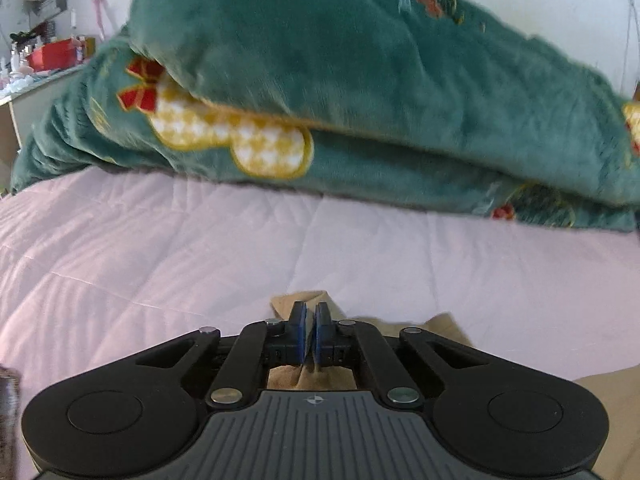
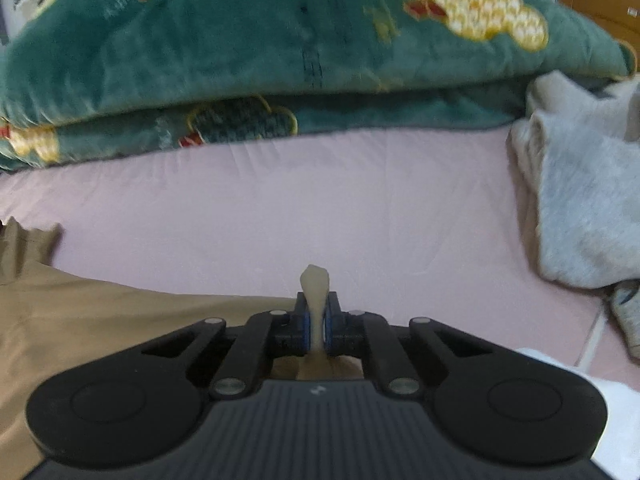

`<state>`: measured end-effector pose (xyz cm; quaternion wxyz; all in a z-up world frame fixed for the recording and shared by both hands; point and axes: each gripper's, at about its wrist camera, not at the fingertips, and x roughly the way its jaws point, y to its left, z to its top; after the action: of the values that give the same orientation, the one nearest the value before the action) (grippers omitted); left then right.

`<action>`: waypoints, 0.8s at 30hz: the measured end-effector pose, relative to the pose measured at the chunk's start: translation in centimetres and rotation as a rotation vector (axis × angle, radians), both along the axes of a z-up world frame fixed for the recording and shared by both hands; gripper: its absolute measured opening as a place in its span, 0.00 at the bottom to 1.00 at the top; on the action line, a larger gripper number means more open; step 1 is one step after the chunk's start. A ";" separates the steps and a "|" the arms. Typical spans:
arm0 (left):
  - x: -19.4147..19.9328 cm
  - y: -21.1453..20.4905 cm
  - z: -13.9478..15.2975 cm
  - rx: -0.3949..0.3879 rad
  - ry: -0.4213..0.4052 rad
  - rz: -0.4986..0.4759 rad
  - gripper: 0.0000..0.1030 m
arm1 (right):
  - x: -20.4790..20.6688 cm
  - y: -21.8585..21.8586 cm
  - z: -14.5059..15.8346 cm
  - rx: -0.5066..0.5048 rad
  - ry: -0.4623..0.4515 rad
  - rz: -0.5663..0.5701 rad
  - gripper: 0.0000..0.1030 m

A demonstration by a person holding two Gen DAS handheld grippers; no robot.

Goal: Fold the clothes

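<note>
A tan garment (image 2: 100,320) lies on the pink bed sheet (image 2: 320,208), spreading to the lower left in the right wrist view. My right gripper (image 2: 316,312) is shut on a pinched fold of this tan cloth, which sticks up between the blue pads. In the left wrist view the same tan garment (image 1: 448,326) shows around and under the fingers. My left gripper (image 1: 310,320) is shut on an edge of it, with a tan corner poking out past the pads. Both grippers hover just above the sheet.
A thick green blanket (image 1: 360,80) with gold and red patterns is piled across the back of the bed. A grey garment (image 2: 584,200) lies at the right. A desk with a red box (image 1: 56,54) and bottles stands at the far left.
</note>
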<state>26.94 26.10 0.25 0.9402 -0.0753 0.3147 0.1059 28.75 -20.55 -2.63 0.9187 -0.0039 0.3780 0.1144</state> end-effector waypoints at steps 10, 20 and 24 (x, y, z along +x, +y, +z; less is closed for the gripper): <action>-10.7 0.6 3.8 -0.126 -0.054 -0.055 0.04 | -9.7 -1.7 4.0 0.088 -0.033 0.066 0.07; -18.3 -0.9 2.7 -0.096 0.026 -0.119 0.05 | -21.5 0.3 3.4 0.009 0.027 0.253 0.07; -19.8 -1.2 1.3 -0.112 0.062 -0.132 0.05 | -23.1 1.1 0.2 -0.076 0.152 0.296 0.09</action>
<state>7.10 24.95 1.54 0.9294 -0.1034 0.3531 0.0284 5.61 -19.43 -2.42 0.8598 -0.0854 0.4457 0.2342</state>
